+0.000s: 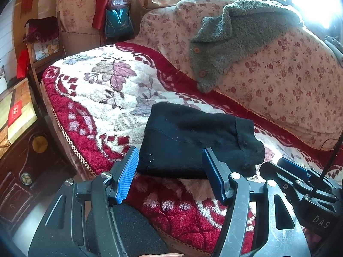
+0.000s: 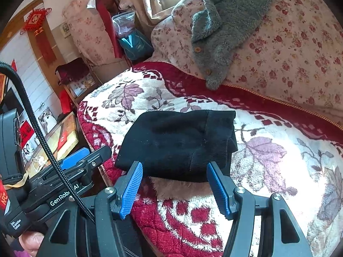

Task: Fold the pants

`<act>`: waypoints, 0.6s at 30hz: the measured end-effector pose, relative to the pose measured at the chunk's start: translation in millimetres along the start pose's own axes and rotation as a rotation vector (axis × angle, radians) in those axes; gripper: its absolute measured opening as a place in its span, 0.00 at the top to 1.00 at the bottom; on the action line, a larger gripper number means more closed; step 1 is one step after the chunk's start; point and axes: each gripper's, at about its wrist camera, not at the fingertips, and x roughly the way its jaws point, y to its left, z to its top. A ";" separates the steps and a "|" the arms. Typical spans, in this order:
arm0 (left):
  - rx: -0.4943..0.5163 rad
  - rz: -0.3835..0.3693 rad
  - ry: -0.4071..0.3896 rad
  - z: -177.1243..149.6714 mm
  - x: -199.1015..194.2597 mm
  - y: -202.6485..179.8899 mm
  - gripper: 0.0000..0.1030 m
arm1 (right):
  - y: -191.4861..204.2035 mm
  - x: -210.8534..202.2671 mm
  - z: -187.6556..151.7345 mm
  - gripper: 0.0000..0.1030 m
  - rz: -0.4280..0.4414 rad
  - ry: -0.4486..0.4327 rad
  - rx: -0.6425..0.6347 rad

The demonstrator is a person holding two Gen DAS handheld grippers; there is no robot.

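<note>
The black pants (image 1: 193, 141) lie folded into a compact bundle on the red and white floral blanket (image 1: 90, 90); they also show in the right wrist view (image 2: 180, 143). My left gripper (image 1: 169, 162) is open and empty, its blue pads just short of the bundle's near edge. My right gripper (image 2: 174, 177) is open and empty, also just short of the bundle's near edge. The right gripper shows at the right of the left wrist view (image 1: 295, 169), and the left gripper shows at the left of the right wrist view (image 2: 75, 156).
A grey fleece jacket (image 1: 231, 40) hangs over the floral sofa back (image 1: 278, 81). The blanket's edge (image 1: 64, 137) drops off at the left, with a dark cabinet (image 1: 19, 171) and a low table (image 2: 64, 137) beyond. Bags (image 1: 118, 19) stand at the far end.
</note>
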 end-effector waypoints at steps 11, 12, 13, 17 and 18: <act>-0.004 0.009 0.006 1.0 7.6 2.2 0.40 | 2.9 10.1 4.9 0.42 0.006 0.016 -0.011; -0.005 0.009 0.007 1.3 8.5 2.8 0.40 | 3.3 11.1 5.4 0.42 0.005 0.017 -0.013; -0.006 0.009 0.007 1.6 9.4 3.3 0.40 | 3.7 12.1 6.1 0.42 0.005 0.018 -0.015; -0.013 0.007 0.016 3.1 13.9 5.6 0.40 | 2.4 15.2 8.5 0.42 0.005 0.021 -0.013; -0.015 0.008 0.018 3.3 15.3 6.0 0.40 | 1.7 16.5 9.0 0.42 0.005 0.024 -0.011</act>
